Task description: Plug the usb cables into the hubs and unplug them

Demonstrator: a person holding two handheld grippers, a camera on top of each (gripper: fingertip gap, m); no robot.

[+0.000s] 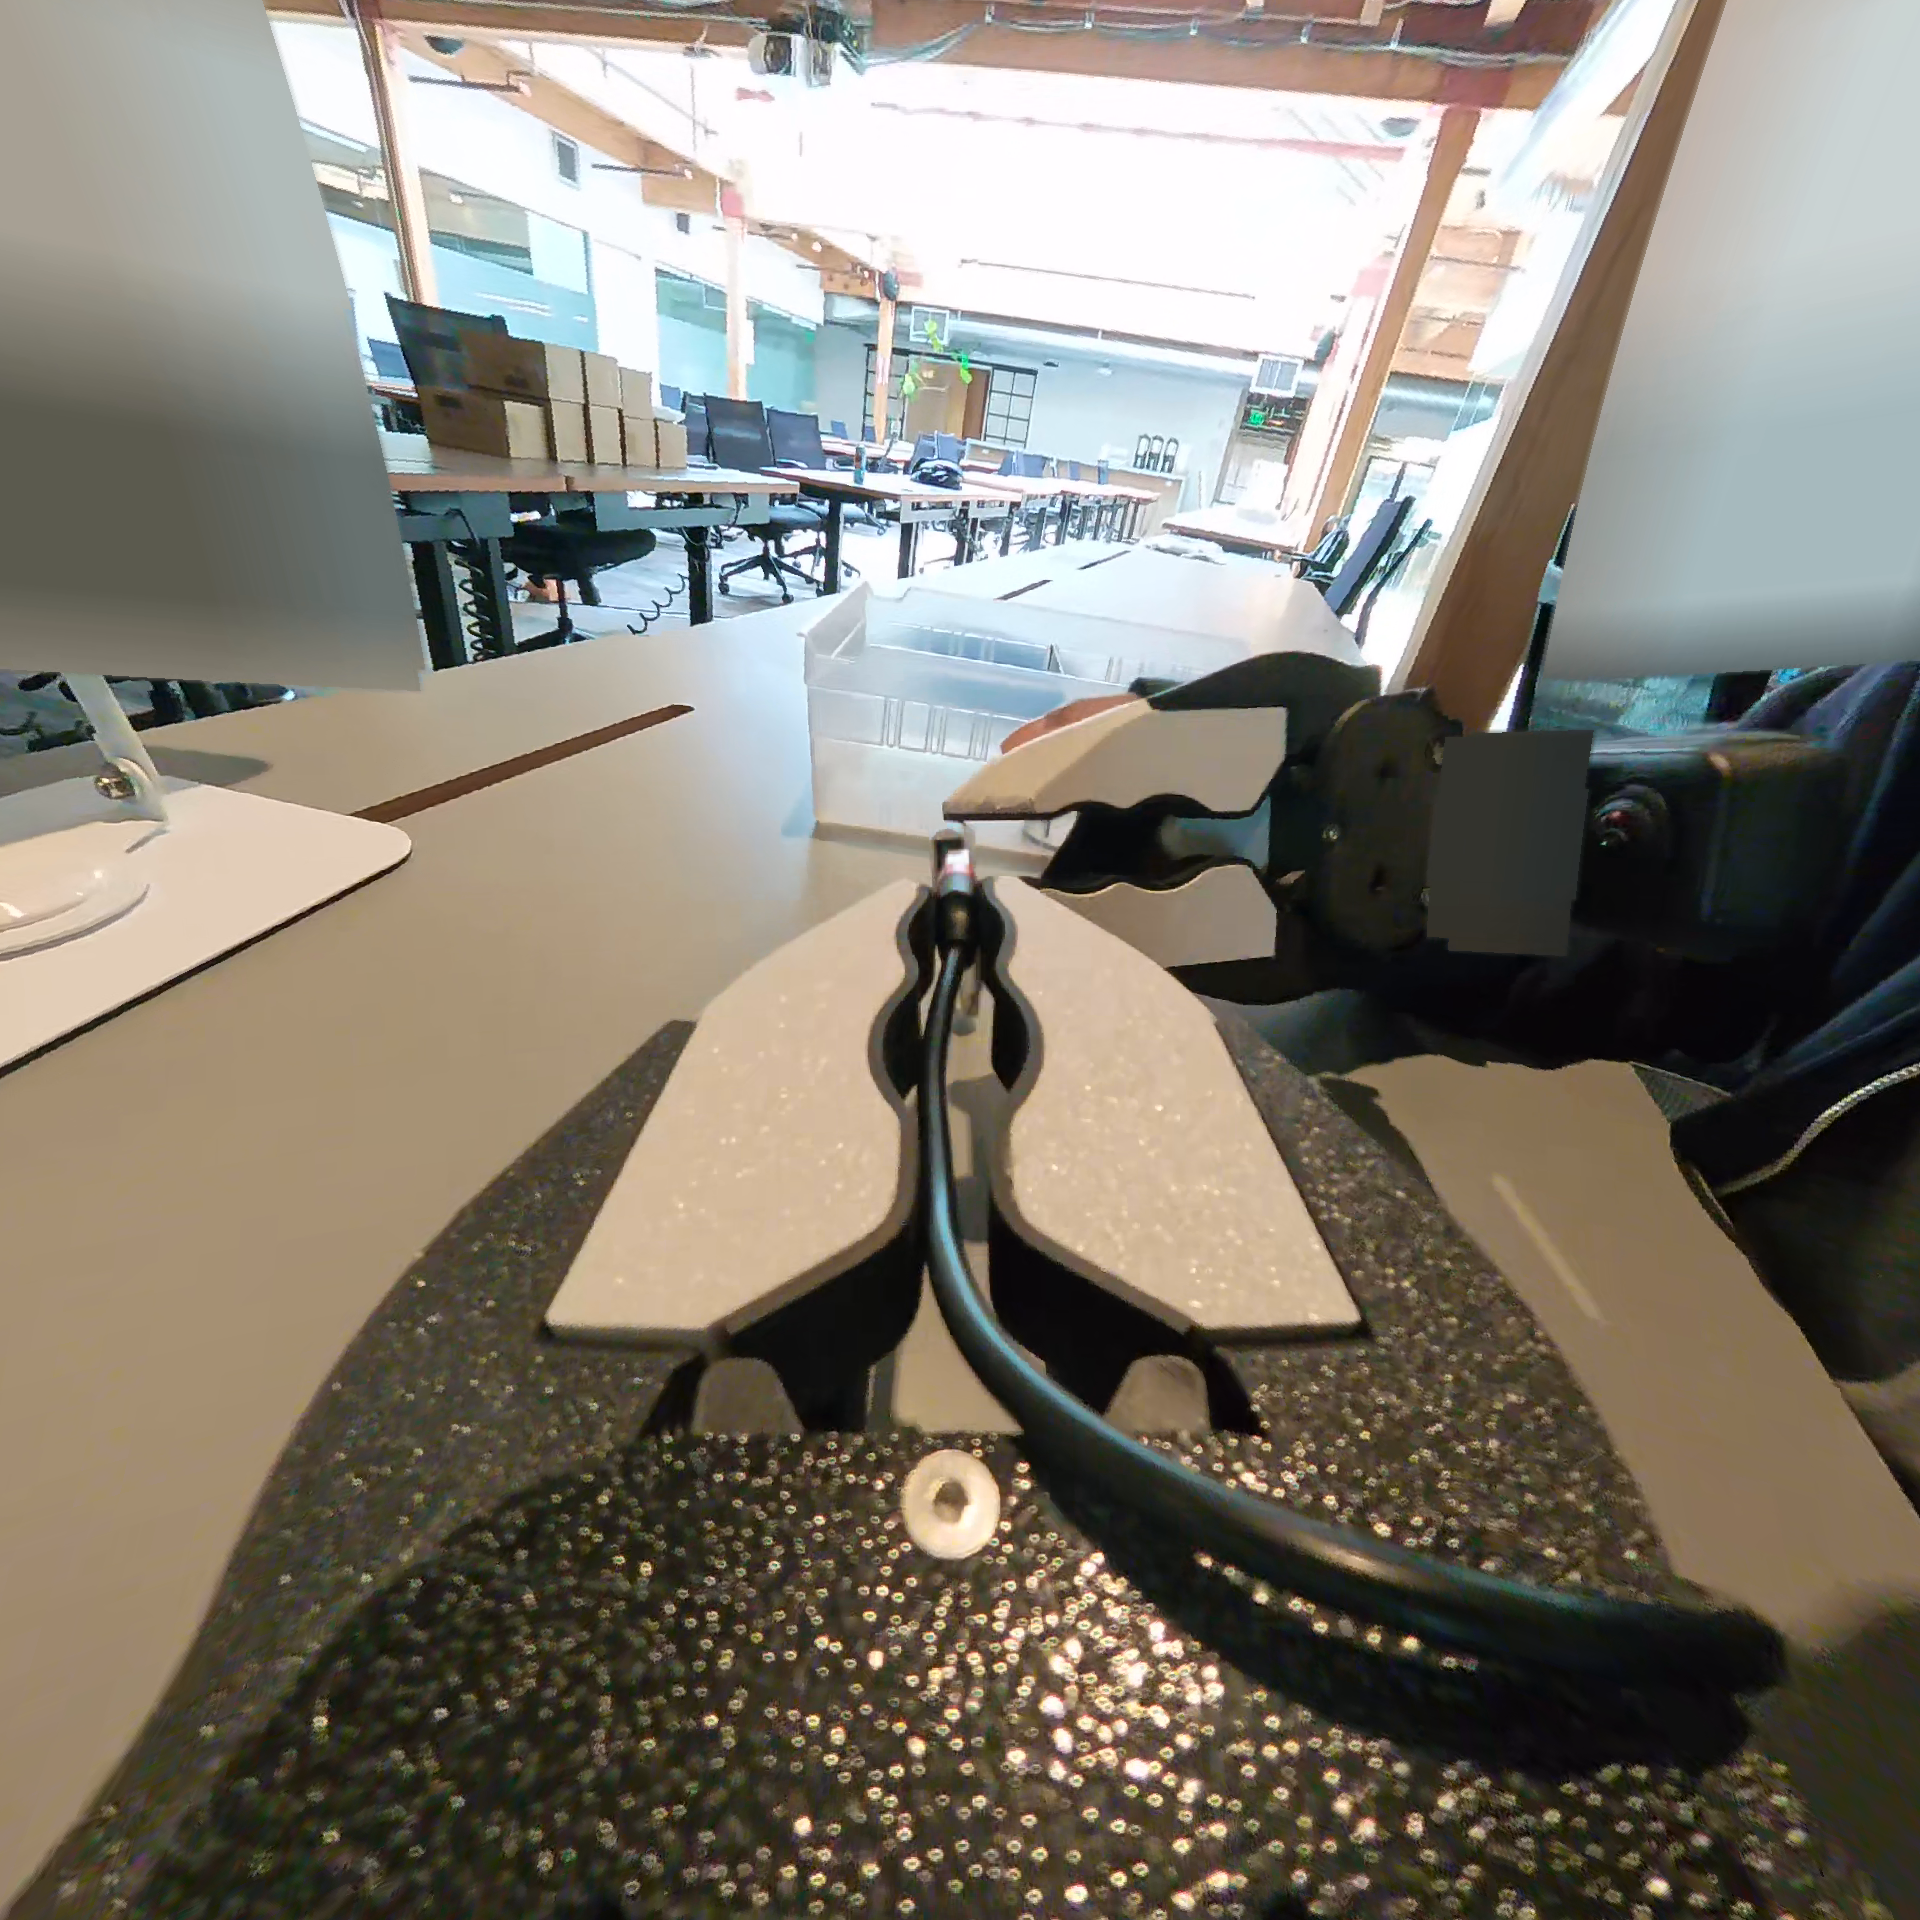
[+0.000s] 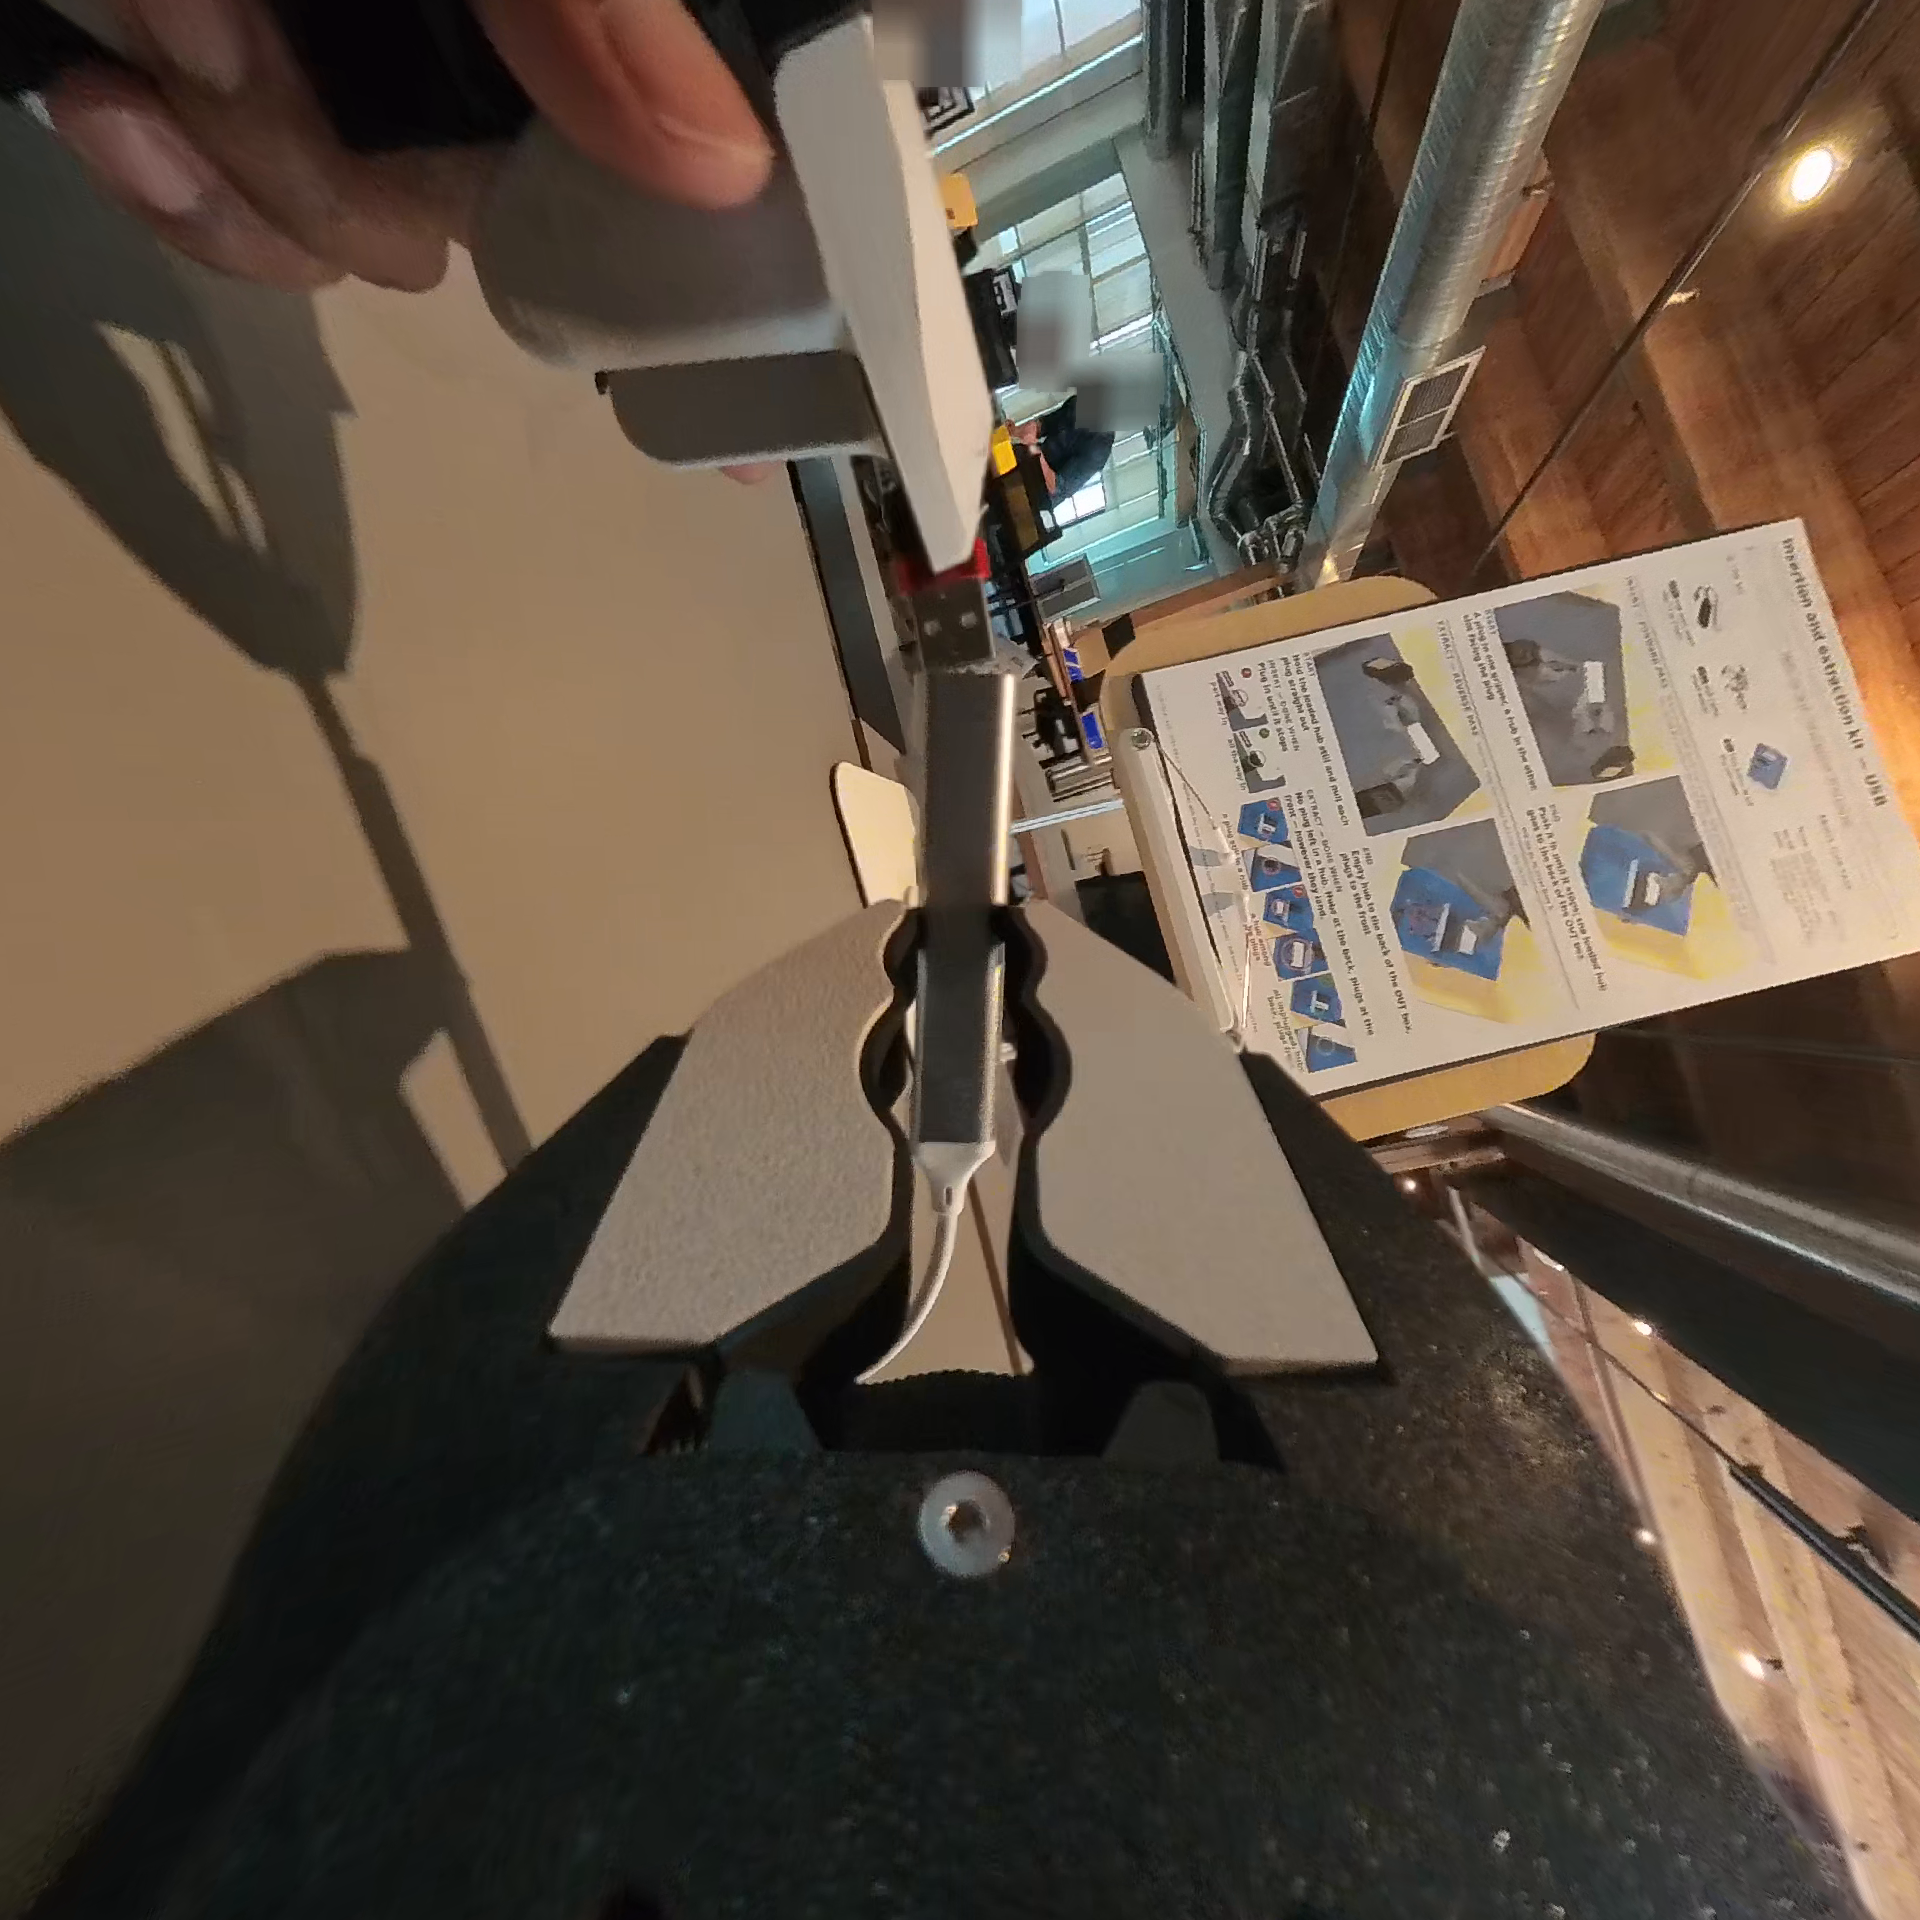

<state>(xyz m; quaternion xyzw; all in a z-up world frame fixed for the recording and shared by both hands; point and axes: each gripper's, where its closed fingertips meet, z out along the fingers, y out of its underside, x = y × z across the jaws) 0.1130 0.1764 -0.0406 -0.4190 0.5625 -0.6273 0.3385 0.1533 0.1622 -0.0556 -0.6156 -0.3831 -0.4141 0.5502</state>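
The left gripper (image 1: 951,904) is closed on the black usb cable (image 1: 940,1122): its two grey fingers (image 1: 758,1132) pinch the plug end at their tips, and the cord runs back between them and curves off to the right, where its far end blurs out of frame. From this view the metal plug beyond the tips is small and hard to make out. Just ahead and to the right of those tips, the right gripper (image 1: 1013,831) reaches in sideways; what it carries is hidden behind its own fingers here. A clear plastic bin (image 1: 914,675) sits farther ahead on the grey table (image 1: 520,883).

The right wrist view, rolled on its side, shows what the other hides. The right gripper (image 2: 956,925) is clamped on the slim dark hub (image 2: 961,831), whose white cord (image 2: 935,1257) trails back between the fingers. The silver plug (image 2: 951,623) meets the hub's far end; whether it is seated I cannot tell, as motion blur softens the joint. A person's hand (image 2: 395,114), cut off at the top edge, holds the left gripper. A printed instruction sheet (image 2: 1507,810) stands to the right.
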